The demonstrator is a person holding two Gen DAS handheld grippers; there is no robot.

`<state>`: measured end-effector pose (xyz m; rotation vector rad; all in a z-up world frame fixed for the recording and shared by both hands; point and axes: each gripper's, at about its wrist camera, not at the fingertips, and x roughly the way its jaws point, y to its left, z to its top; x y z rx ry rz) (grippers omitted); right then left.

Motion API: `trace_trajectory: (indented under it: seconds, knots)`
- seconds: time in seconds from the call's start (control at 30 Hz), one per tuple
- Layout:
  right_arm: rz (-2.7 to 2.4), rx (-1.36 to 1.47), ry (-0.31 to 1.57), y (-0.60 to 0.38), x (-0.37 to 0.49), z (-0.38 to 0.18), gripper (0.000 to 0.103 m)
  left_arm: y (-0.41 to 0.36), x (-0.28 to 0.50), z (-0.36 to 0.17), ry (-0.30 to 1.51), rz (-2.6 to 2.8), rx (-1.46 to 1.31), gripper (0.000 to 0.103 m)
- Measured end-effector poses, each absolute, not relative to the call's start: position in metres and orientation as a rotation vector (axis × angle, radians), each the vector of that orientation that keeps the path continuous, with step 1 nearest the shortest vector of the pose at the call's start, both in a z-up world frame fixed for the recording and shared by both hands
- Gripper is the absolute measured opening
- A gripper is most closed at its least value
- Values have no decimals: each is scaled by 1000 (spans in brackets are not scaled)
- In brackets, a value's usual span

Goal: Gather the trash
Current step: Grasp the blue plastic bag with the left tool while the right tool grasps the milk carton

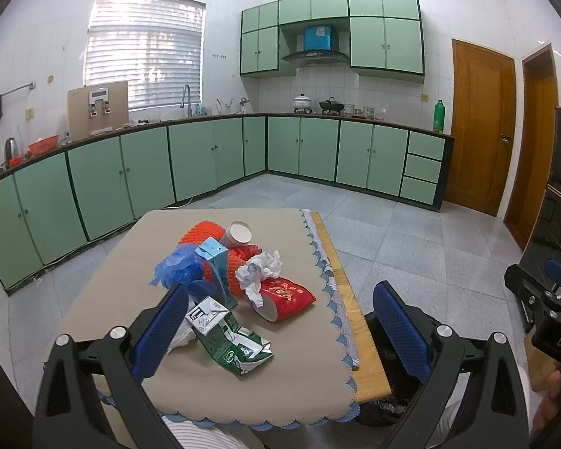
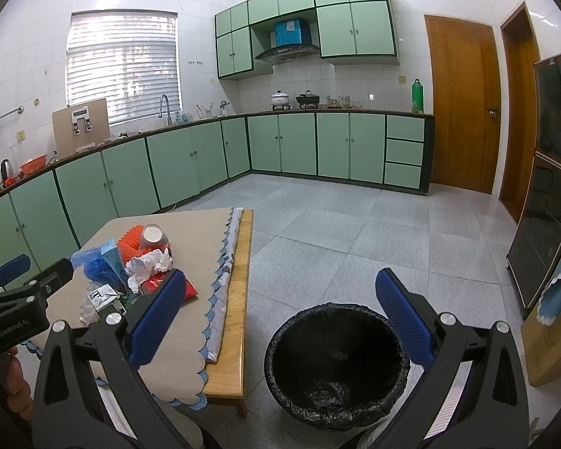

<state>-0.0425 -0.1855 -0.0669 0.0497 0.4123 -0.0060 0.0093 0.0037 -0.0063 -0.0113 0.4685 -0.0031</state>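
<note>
Starting at the left, the table (image 1: 190, 385) carries the whole heap of trash, and as far as both views show, none of it has gone into the bin (image 2: 336, 366) yet; its black liner looks empty inside. So the job reads as barely begun, with every piece still to move.

The left gripper (image 1: 280, 333) hangs over the near end of the table with its jaws spread wide and nothing between them. Its left finger (image 1: 161, 333) sits just beside the flattened green carton (image 1: 235, 344), which lies nearest of all. Behind that come the blue bag (image 1: 175, 269), the upright blue carton (image 1: 218, 265) leaning on the orange mesh (image 1: 205, 235), and a paper cup (image 1: 239, 234) tipped on top. Next is the crumpled tissue (image 1: 261, 269), resting against the red cup (image 1: 284, 297) that lies on its side.

Further right, past the table's edge, the bin stands on the floor close to the table's corner. The right gripper (image 2: 280, 329) hovers above it, also released and holding nothing.

Judging by position, the green carton is the likeliest first pick for the left side, then a short carry right to the bin.
</note>
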Motion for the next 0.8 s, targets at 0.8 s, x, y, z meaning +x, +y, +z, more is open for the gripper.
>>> trace_trajectory:
  seconds: [0.8]
  knots:
    - [238,10,431,-94,60,-109,98,135,64,-67,525,287,-24,97]
